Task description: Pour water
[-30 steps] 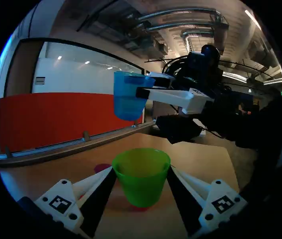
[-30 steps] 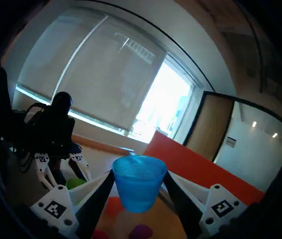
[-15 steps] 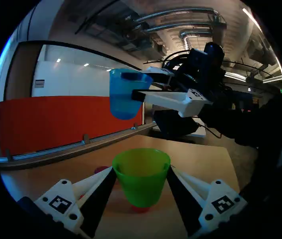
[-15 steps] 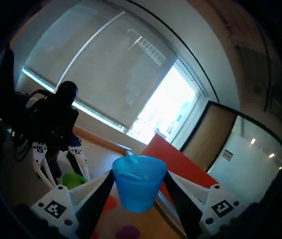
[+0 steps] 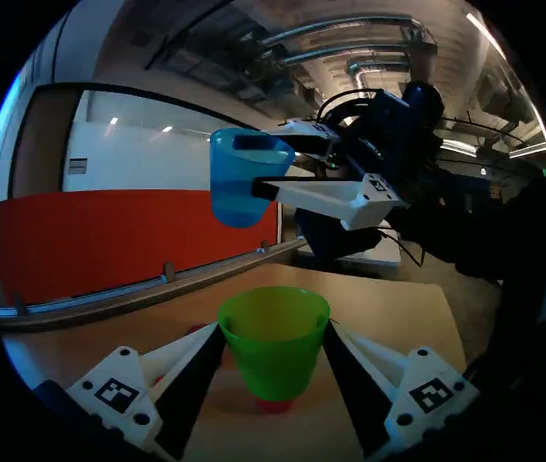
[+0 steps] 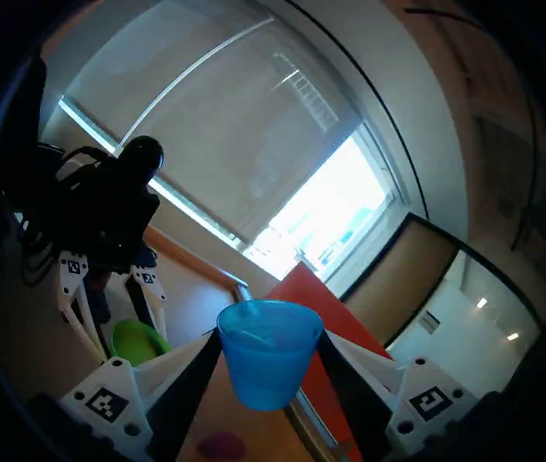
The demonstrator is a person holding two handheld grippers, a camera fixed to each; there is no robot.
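Fingers [image 6: 184, 385] of the right claw [image 6: 269, 336] pinch a blue cup [image 6: 269, 369] aloft; left claw [image 5: 273, 329] clamps a green cup [image 5: 274, 354].

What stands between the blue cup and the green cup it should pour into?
Nothing visible does. The blue cup, in the right gripper, hangs above and beyond the green cup; open air lies between them.

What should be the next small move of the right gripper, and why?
Probably bring the right gripper a little nearer, so that the rim of the blue cup comes over the green cup, and only then tip it. In the left gripper view the blue cup hangs high, beyond the green cup and nearly upright. The left gripper holds the green cup on the table.
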